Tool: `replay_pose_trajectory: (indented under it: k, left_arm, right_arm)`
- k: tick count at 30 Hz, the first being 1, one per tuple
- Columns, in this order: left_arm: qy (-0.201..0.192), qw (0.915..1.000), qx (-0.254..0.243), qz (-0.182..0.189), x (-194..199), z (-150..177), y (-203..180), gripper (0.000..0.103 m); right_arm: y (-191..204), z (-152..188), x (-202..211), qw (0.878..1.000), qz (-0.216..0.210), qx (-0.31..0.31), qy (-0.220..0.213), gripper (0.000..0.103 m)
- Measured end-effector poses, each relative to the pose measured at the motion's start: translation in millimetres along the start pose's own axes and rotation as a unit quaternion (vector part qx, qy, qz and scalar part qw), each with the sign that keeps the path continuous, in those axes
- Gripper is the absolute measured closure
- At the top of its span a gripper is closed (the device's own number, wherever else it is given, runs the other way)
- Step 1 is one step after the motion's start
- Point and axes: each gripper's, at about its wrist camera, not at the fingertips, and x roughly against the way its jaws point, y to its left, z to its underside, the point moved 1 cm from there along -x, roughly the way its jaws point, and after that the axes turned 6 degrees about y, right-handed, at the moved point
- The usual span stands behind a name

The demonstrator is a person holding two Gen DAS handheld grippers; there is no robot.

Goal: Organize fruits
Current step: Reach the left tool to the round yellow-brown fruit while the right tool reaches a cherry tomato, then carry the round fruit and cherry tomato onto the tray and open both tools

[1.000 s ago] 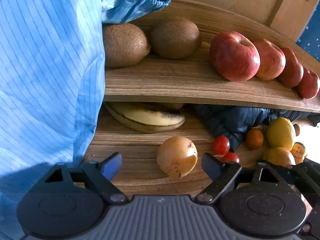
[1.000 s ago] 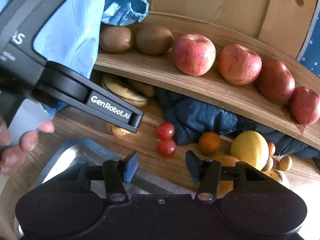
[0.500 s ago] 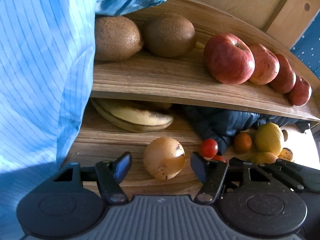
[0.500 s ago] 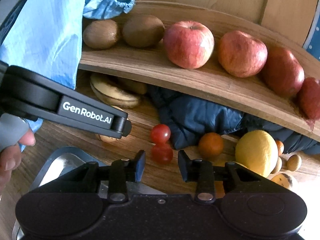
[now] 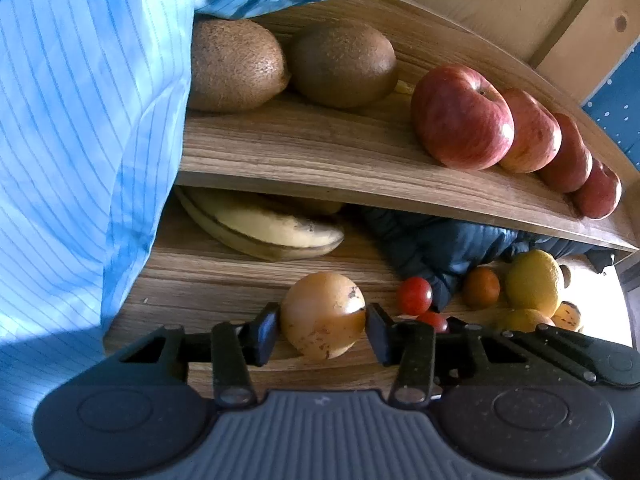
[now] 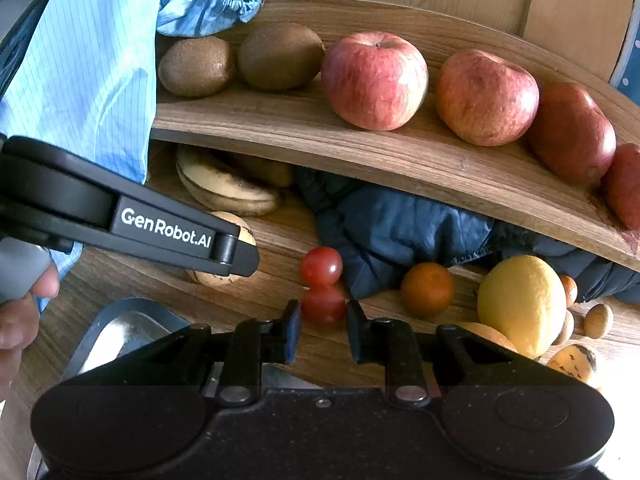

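A: Counting the upper shelf point(image 6: 400, 152) first: 2 kiwis, one at point(image 6: 196, 66) and one at point(image 6: 280, 56), then 4 red apples in a row, the first point(image 6: 374, 80) just beside the second kiwi, the last point(image 6: 626, 184) cut off by the frame edge.

B: And below?

A: 2 bananas point(image 6: 224, 188) lie tucked under the shelf, stacked. On the lower board point(image 5: 208, 280) sit 1 round tan fruit point(image 5: 323, 314), 2 cherry tomatoes, 1 small orange point(image 6: 427, 288), 1 lemon point(image 6: 522, 304) and a few small spotted fruits at the right, too crowded to count.

B: Grippers?

A: The left gripper point(image 5: 322, 332) stands partly open, with 1 pad on each side of the tan fruit; they look to touch it or nearly so, and I cannot tell if it is clamped. The right gripper point(image 6: 323, 330) is narrowed around the nearer tomato point(image 6: 323, 305), with a thin gap showing on each side. The farther tomato point(image 6: 321, 266) touches it from behind.

B: Room to move?

A: Tight. The shelf edge overhangs the bananas, a dark blue cloth point(image 6: 400, 224) fills the space behind the tomatoes, a striped blue sleeve point(image 5: 80, 140) closes the left side, and a metal tray point(image 6: 120, 332) sits at the near left. Bare board lies left of the tan fruit.
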Motion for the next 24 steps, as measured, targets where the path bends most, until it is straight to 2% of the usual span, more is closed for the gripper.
replay_pose_trajectory:
  k: [4, 13, 24]
  left_arm:
    - [-0.001, 1.0, 0.006, 0.004, 2, 2, 4, 0.053]
    - [-0.011, 0.9998, -0.015, 0.005, 19, 10, 1, 0.054]
    - [-0.016, 0.9995, -0.027, -0.002, 47, 41, 2, 0.054]
  right_arm:
    - [1, 2, 5, 1.0, -0.002, 0.001, -0.007, 0.078]
    - [7, 15, 32, 1.0, -0.016, 0.01, -0.022, 0.078]
    - [20, 48, 62, 0.997, -0.056, 0.037, -0.022, 0.078]
